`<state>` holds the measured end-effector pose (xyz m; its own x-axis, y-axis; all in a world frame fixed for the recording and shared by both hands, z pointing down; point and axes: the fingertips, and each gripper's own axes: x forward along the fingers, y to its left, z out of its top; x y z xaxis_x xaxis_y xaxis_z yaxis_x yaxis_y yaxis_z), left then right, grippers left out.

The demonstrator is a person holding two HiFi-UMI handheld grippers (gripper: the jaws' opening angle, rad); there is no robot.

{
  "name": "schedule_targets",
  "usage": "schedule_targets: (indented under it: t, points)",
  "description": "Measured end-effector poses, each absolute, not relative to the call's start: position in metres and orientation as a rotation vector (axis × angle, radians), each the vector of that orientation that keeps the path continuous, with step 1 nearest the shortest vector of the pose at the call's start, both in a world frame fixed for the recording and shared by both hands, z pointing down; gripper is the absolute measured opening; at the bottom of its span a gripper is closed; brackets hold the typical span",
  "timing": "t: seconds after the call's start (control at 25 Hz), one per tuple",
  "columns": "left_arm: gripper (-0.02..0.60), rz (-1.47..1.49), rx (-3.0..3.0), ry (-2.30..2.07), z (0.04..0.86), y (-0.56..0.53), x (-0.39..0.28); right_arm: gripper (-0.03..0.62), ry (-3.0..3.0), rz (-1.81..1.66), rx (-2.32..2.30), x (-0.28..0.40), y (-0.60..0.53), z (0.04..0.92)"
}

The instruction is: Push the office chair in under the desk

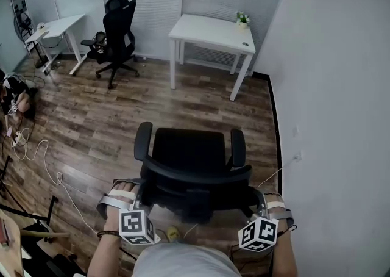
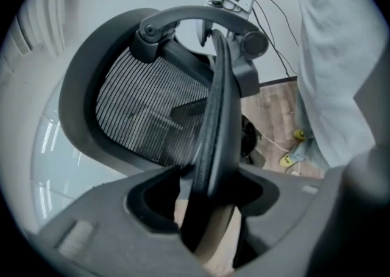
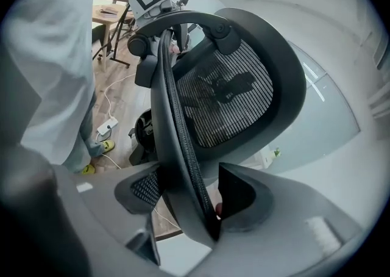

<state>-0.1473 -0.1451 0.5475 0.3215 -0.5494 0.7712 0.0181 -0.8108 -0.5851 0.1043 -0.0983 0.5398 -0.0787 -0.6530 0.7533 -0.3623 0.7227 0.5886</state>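
A black office chair [image 1: 189, 154] stands on the wood floor in the middle of the head view, its seat facing the white desk [image 1: 210, 32] at the far wall. I stand behind it. My left gripper [image 1: 139, 193] grips the left side of the backrest frame and my right gripper [image 1: 261, 199] the right side. In the left gripper view the backrest rim [image 2: 216, 117] runs between the jaws of the left gripper [image 2: 210, 190], which are shut on it. In the right gripper view the same rim [image 3: 173, 105] is clamped by the right gripper [image 3: 189, 193].
A small potted plant [image 1: 242, 19] sits on the desk's far right corner. A second black chair [image 1: 116, 32] and another white desk [image 1: 58, 25] stand at the back left. White cables [image 1: 36, 154] trail over the floor at left. The grey wall [image 1: 341, 86] runs close along the right.
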Motion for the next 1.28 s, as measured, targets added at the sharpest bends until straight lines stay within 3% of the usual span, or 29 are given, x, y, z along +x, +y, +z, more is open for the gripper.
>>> schedule_targets:
  t: [0.56, 1.28]
  points:
    - [0.244, -1.472, -2.111, 0.446, 0.547, -0.220, -0.160, 0.259, -1.619, -0.125, 0.772, 0.093, -0.163, 0.548]
    - [0.232, -1.424, -2.088, 0.414, 0.544, -0.345, -0.131, 0.259, -1.617, -0.146, 0.812, 0.118, -0.279, 0.543]
